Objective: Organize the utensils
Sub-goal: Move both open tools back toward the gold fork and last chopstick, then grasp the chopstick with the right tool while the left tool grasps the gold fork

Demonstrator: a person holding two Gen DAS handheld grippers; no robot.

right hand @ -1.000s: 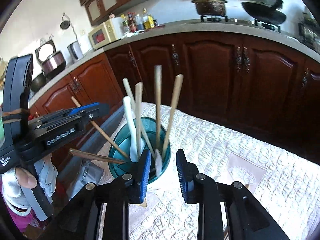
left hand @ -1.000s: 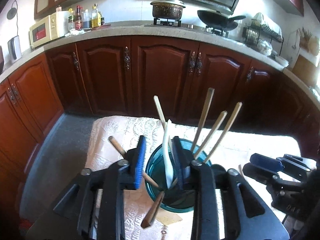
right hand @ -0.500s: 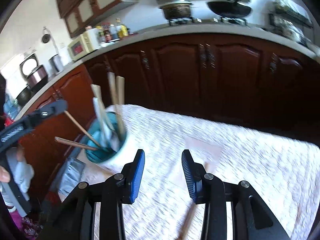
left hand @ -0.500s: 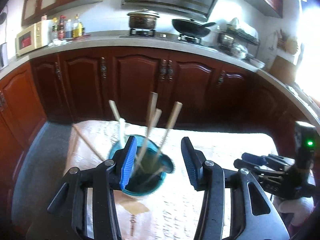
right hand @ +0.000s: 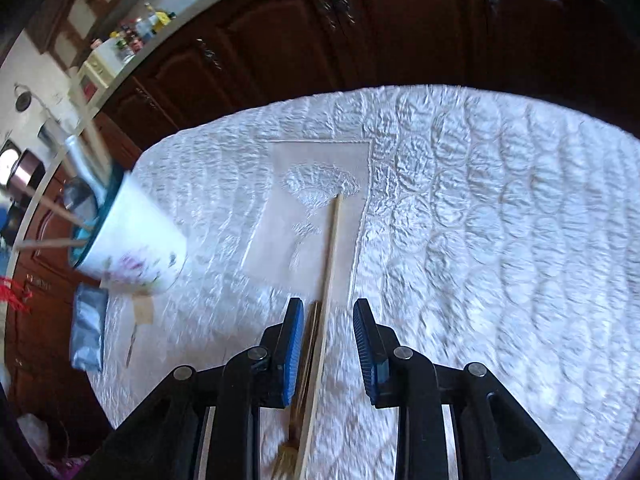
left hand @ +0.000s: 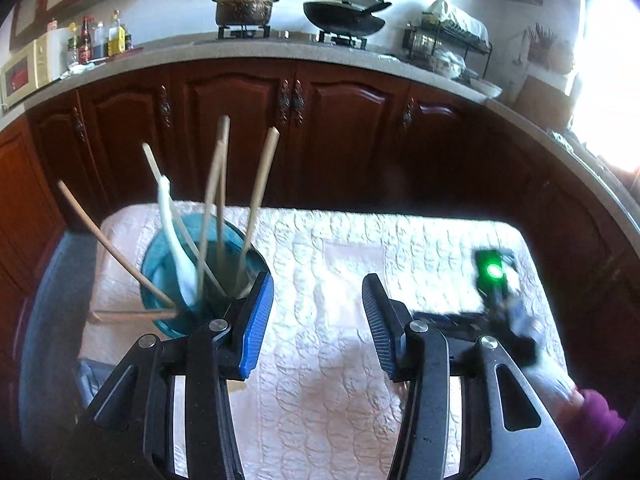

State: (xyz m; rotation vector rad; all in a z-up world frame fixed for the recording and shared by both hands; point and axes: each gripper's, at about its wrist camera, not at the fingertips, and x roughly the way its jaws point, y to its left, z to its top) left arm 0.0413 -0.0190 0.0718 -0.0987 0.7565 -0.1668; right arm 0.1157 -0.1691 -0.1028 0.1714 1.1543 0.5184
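A: Right gripper [right hand: 325, 344] status?
B: Jaws closing, astride the wooden chopstick [right hand: 325, 300] lying on the quilted cloth [right hand: 500, 220]; pads not touching it.
A: Left gripper [left hand: 318, 322]?
B: Spread wide, empty, beside the utensil cup [left hand: 160, 280].

A table covered by a white quilted cloth [right hand: 460, 184] is seen. A cup [right hand: 136, 248] (white outside, teal inside) stands near its left edge, utensil handles leaning out. A pale wooden stick [right hand: 326, 280] and a darker utensil [right hand: 306, 360] lie side by side on the cloth, partly on an embroidered beige panel [right hand: 312, 184].
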